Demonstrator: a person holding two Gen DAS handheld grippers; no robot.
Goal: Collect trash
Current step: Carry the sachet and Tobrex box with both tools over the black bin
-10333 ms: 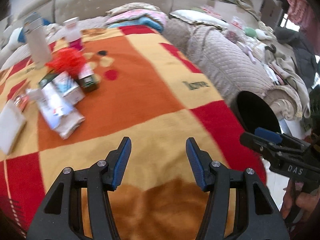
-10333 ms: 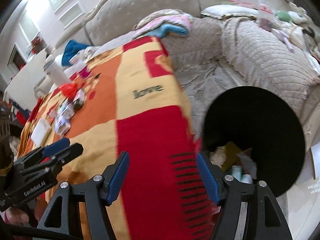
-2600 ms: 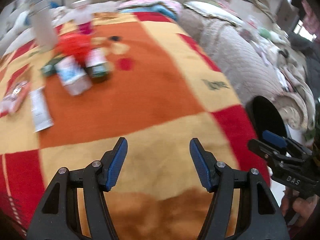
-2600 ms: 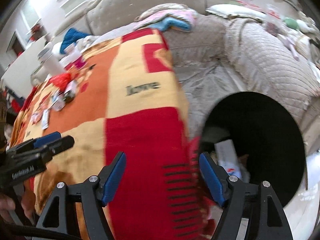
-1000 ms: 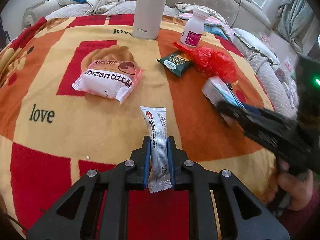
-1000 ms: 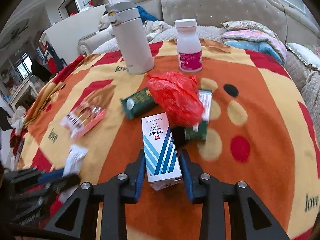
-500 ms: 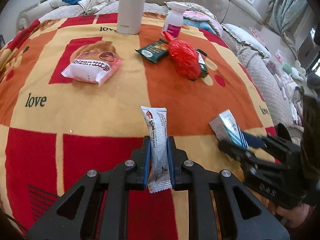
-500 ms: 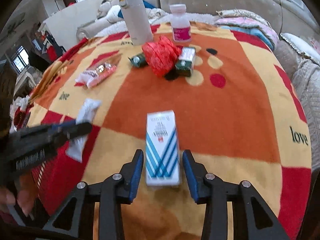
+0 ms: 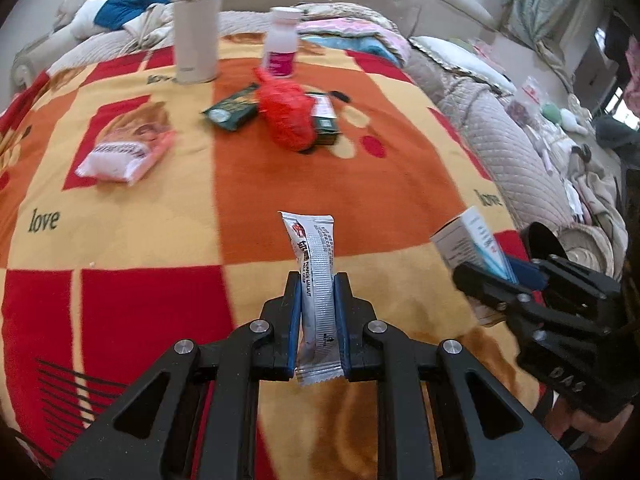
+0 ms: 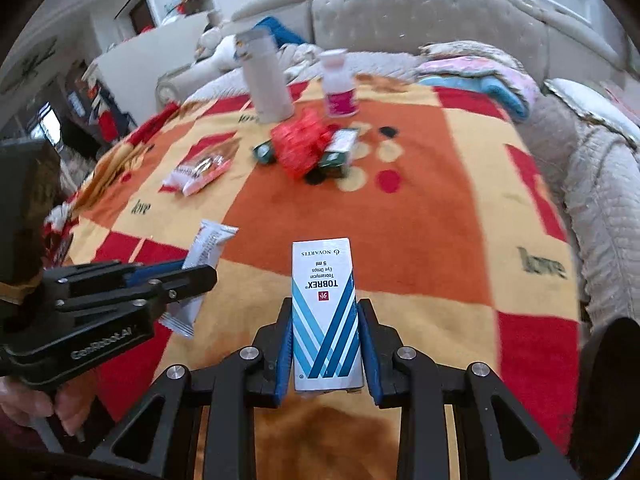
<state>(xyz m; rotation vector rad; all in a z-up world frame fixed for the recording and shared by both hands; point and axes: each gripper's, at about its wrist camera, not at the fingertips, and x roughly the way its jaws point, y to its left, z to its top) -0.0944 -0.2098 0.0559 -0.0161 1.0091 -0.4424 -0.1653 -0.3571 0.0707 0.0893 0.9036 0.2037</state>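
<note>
My left gripper (image 9: pixel 318 284) is shut on a silver sachet (image 9: pixel 314 276), held upright above the blanket's near part. My right gripper (image 10: pixel 325 312) is shut on a white and blue eye-drops box (image 10: pixel 325 312), also lifted. In the left wrist view the right gripper (image 9: pixel 496 276) with the box (image 9: pixel 472 240) is at the right, next to the black trash bin (image 9: pixel 540 240). In the right wrist view the left gripper (image 10: pixel 192 272) with the sachet (image 10: pixel 208 248) is at the left. The bin rim (image 10: pixel 612 380) shows at the lower right.
On the orange, red and yellow blanket (image 9: pixel 160 200) lie a pink snack pack (image 9: pixel 124 152), a green packet (image 9: pixel 232 110), a red crumpled bag (image 9: pixel 286 114) and a green box (image 9: pixel 326 120). A white flask (image 9: pixel 196 24) and pill bottle (image 9: pixel 282 42) stand behind. Sofas surround.
Both grippers, each holding its item, have pulled back from the pile toward the blanket's near right edge. The bin has come into view at the right.
</note>
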